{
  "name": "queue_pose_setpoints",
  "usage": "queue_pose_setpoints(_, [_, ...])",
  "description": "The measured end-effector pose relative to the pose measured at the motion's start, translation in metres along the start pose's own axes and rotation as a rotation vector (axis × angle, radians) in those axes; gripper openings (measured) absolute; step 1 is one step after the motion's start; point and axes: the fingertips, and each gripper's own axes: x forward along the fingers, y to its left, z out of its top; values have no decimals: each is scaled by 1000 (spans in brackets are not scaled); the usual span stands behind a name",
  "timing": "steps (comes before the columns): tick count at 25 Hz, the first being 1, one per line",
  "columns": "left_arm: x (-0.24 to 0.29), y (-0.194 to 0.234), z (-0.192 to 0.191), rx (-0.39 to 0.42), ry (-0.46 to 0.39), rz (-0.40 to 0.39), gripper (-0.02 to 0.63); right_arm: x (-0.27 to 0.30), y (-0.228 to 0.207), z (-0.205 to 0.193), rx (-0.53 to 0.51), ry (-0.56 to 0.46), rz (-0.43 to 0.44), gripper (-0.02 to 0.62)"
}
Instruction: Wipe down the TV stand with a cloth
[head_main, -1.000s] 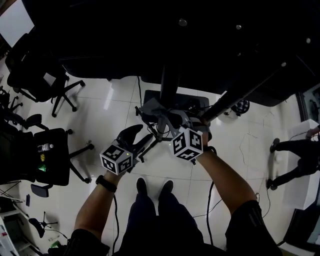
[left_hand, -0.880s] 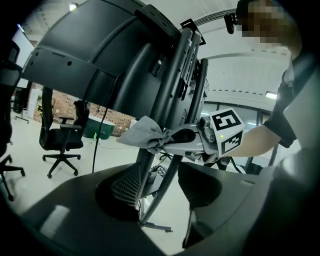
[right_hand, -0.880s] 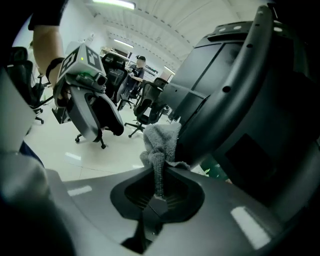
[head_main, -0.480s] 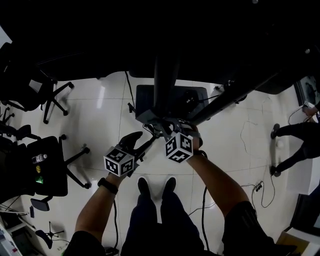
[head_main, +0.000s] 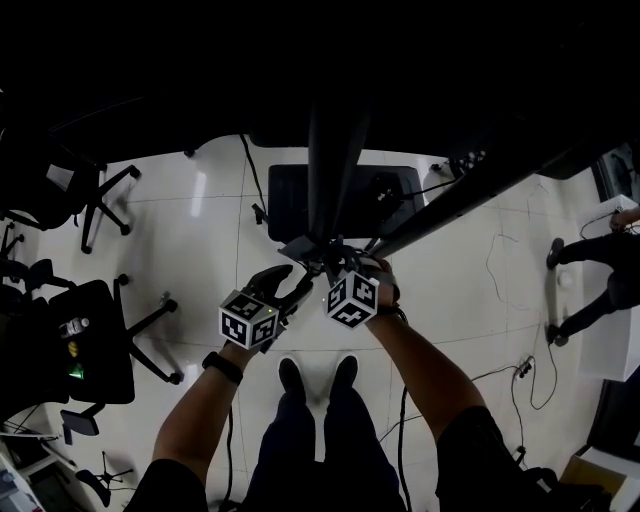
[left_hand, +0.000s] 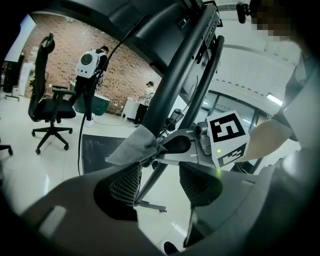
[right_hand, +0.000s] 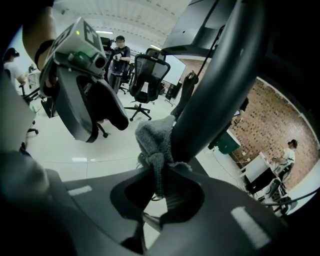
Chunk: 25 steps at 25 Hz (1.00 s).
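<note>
one cloth (right_hand: 154, 139), two tongs (left_hand: 157, 181) (right_hand: 158, 194), one stand (right_hand: 220, 85)

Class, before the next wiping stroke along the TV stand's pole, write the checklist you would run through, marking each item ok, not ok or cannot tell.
1. The grey cloth is clamped in the right claw: ok.
2. The cloth touches the black slanted stand pole: ok.
3. The left claw is free: ok; its jaws have just been opening, with nothing between them.
4. Dust remaining on the pole: cannot tell, too dark.
</note>
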Motion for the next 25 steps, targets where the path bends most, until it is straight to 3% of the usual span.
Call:
queue_pose_setpoints(11, [7,8,-40,-44,37,-20,275,40,24,-29,128,35,4,18])
queue_pose_setpoints(16, [5,9,-40,-42,32,-25,276,44,31,-33,166,47,16,18])
queue_pose_setpoints(25, [-31,-26,4,89,10,-41,282,-37,24,13,190,-60,-23,18])
